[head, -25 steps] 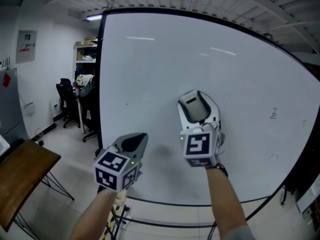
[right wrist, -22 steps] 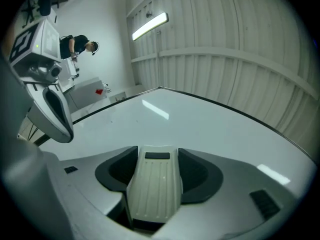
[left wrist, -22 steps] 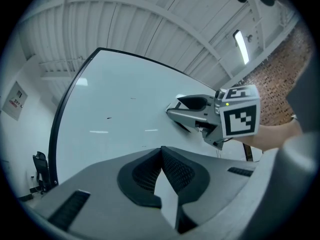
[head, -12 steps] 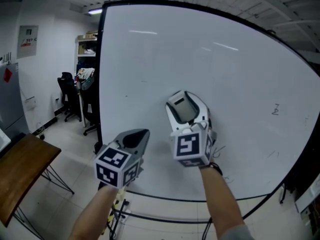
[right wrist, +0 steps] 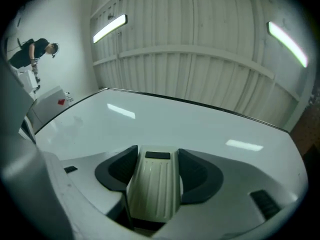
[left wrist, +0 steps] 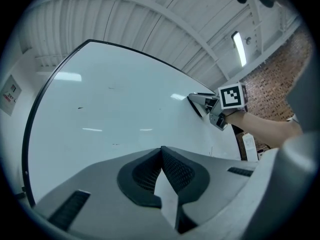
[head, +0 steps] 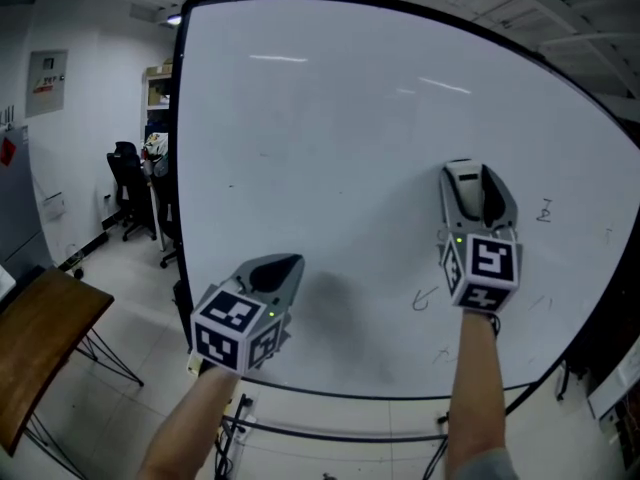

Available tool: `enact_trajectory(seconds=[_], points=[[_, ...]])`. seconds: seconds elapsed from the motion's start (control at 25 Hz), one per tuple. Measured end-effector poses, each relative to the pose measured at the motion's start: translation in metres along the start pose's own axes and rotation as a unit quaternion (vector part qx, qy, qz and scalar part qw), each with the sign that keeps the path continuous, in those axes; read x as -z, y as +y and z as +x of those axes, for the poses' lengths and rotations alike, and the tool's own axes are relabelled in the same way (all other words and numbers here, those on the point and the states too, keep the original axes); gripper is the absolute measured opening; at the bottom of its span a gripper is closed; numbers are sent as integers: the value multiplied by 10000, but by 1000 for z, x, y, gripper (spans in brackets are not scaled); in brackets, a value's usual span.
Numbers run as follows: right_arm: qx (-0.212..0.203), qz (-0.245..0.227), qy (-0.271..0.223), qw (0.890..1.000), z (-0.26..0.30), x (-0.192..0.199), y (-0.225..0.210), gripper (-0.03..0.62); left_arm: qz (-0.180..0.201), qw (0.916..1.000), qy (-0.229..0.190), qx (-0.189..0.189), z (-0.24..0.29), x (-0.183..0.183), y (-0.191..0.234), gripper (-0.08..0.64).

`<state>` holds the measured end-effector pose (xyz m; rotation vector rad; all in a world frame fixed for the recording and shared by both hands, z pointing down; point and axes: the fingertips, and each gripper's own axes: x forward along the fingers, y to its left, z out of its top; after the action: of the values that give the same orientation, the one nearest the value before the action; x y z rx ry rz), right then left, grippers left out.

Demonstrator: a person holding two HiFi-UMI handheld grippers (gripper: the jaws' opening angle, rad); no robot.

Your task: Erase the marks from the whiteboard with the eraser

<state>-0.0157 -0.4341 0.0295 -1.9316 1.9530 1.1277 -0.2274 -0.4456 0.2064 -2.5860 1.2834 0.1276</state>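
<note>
A large whiteboard (head: 330,128) with a black frame fills the head view. Small dark marks show on it: one (head: 424,299) low beside my right gripper, one (head: 546,210) at the right, fainter ones near the bottom right. My right gripper (head: 470,183) is held up against the board, shut on a pale ribbed eraser (right wrist: 154,184) that sits between its jaws. My left gripper (head: 270,273) hangs lower left, off the board, its jaws closed together (left wrist: 162,171) with nothing in them. The left gripper view shows the right gripper (left wrist: 200,101) at the board.
A brown wooden table (head: 35,338) stands at the lower left. Black office chairs (head: 130,188) and shelves sit behind the board's left edge. The board's stand legs (head: 300,433) run along the floor below it. A person (right wrist: 35,51) stands far off in the right gripper view.
My right gripper with the eraser has swept rightward and upward across the board, uncovering a mark low in the middle. The left gripper has barely moved.
</note>
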Motion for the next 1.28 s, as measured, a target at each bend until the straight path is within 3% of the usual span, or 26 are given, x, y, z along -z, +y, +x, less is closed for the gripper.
enact_trajectory(seconds=[0.12, 0.32, 0.48, 0.64, 0.8, 0.96, 1.12, 1.28], points=[[223, 179, 15, 9996, -2, 6, -24, 257, 3, 10000, -18, 46, 4, -2, -5, 0], [304, -131, 3, 9995, -1, 1, -7, 252, -32, 10000, 29, 31, -1, 4, -3, 0], [-139, -163, -33, 9998, 3, -10, 48, 253, -68, 9999, 67, -100, -14, 8, 10, 0], [-787, -767, -54, 9939, 6, -8, 129, 253, -96, 9997, 108, -197, -27, 11, 18, 0], [-1164, -930, -28, 9888, 3, -4, 182, 253, -114, 9993, 163, -330, -43, 14, 29, 0], [-1358, -564, -10, 9891, 2, -7, 183, 253, -114, 9991, 161, -365, -51, 13, 32, 0], [-1605, 297, 147, 9865, -31, -10, 176, 256, -218, 9994, 157, -218, -51, 17, 18, 0], [-1854, 564, -31, 9810, -63, -9, 173, 258, -349, 9993, 142, -17, -45, 23, 2, 0]])
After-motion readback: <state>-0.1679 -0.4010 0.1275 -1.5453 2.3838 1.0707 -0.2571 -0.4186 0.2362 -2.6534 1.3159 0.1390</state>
